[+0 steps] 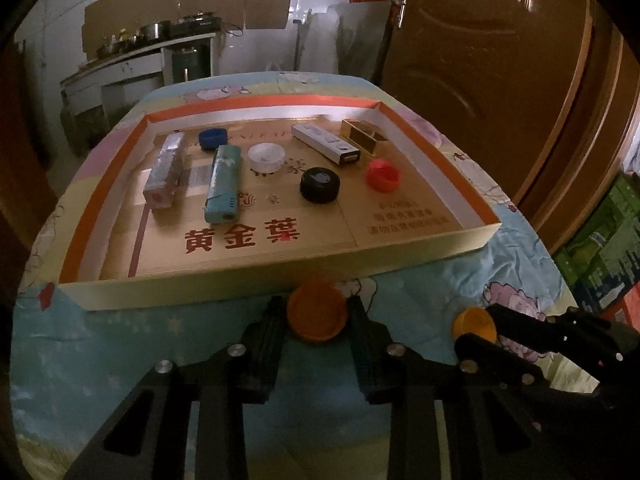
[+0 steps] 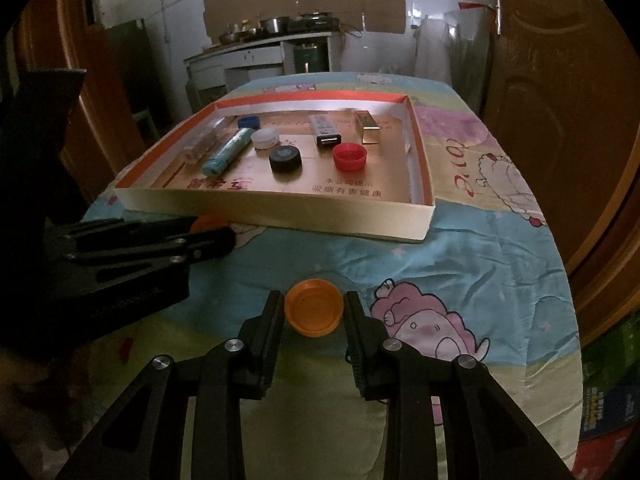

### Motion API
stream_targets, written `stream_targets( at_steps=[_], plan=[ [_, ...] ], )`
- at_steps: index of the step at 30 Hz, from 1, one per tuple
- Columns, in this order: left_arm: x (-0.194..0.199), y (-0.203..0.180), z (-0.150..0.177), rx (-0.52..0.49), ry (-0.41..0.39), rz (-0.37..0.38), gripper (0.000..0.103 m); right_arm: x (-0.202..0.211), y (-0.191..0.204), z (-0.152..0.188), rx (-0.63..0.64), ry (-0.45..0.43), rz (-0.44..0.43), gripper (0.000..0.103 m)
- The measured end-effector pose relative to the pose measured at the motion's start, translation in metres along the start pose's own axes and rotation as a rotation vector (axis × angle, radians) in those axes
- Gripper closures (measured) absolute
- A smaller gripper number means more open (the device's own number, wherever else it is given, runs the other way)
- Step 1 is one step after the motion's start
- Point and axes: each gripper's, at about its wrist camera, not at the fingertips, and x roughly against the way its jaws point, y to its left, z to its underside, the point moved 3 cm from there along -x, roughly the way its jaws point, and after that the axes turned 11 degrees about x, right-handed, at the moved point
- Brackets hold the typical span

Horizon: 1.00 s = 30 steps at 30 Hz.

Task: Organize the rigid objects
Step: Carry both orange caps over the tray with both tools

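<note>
The left gripper [image 1: 317, 316] clamps a round orange plastic cap [image 1: 317, 317]; the right gripper [image 2: 314, 314] clamps another [image 2: 314, 314]. Both sit just before the shallow white-and-orange cardboard tray's [image 1: 280, 270] near wall, the left one closer.

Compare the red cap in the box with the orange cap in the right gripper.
The red cap sits inside the box, free of any gripper; the orange cap is outside it, near the tablecloth, clamped between the right gripper fingers. The red cap shows ribbed sides; the orange cap's sides look smooth. They differ in colour: red against orange. Both are round plastic caps with the hollow side up.
</note>
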Motion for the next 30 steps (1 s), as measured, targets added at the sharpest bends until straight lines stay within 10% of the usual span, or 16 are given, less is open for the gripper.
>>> stream_targets(
  at_steps=[30],
  plan=[
    [0.061, 0.022, -0.024, 0.067, -0.119, -0.006, 0.072, 0.022, 0.026, -0.054, 0.08, -0.092, 0.004, 0.072]
  ],
)
